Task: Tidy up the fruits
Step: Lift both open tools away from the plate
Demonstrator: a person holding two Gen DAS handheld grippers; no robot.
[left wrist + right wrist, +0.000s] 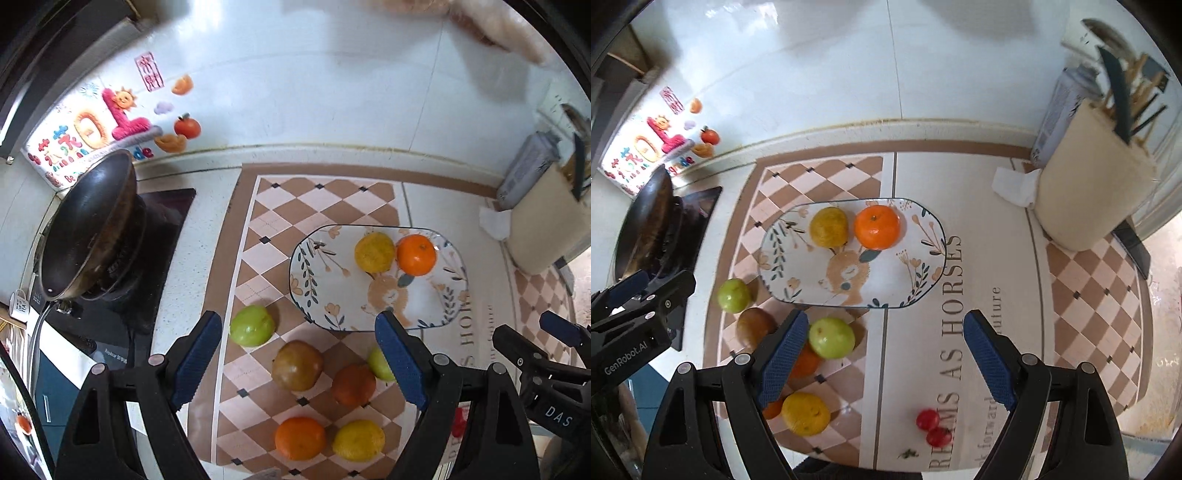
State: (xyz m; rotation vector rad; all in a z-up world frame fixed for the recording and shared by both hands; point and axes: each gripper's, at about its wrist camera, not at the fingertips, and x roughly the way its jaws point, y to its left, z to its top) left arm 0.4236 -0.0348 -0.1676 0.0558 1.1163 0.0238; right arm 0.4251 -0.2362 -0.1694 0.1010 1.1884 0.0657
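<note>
Left tool (298, 354): black frame with blue ribbed pads, jaws spread wide, nothing between the pads; it hangs above the loose fruit. Seen from the right wrist, its body reads "GenRobot.AI".
Right tool (885, 354): same build, jaws wide apart and gripping nothing, over the mat's plain strip. From the left wrist, its body shows "DAS".
Oval floral plate with a rabbit drawing (798, 284): lies flat on the mat, at the middle of the surface.
On the plate: a dull yellow round fruit (828, 226) just beside a bright orange mandarin (877, 226), both at the far end.
Loose fruit on the mat: a small green fruit (733, 294) near the plate's left rim, a brownish fruit (753, 326) beside it, a larger green apple-like fruit (832, 338) just below the plate, an orange one (805, 363) partly behind the right tool's left finger, another orange one (300, 438) touching a yellow lemon-like fruit (806, 413), and two small red round fruits (932, 427) well apart from the rest.
Checked brown-and-cream mat (1089, 295): printed with "AS HORSES", and smaller words ending "uture" and "forward".
Dark wok (86, 225): tilted on a black cooktop (166, 206) at the left.
Wall sticker (92, 129): colourful cartoon letters, red characters too small to read.
Cream utensil holder (1089, 192): stands at the right, crumpled white tissue (1012, 184) beside it.
</note>
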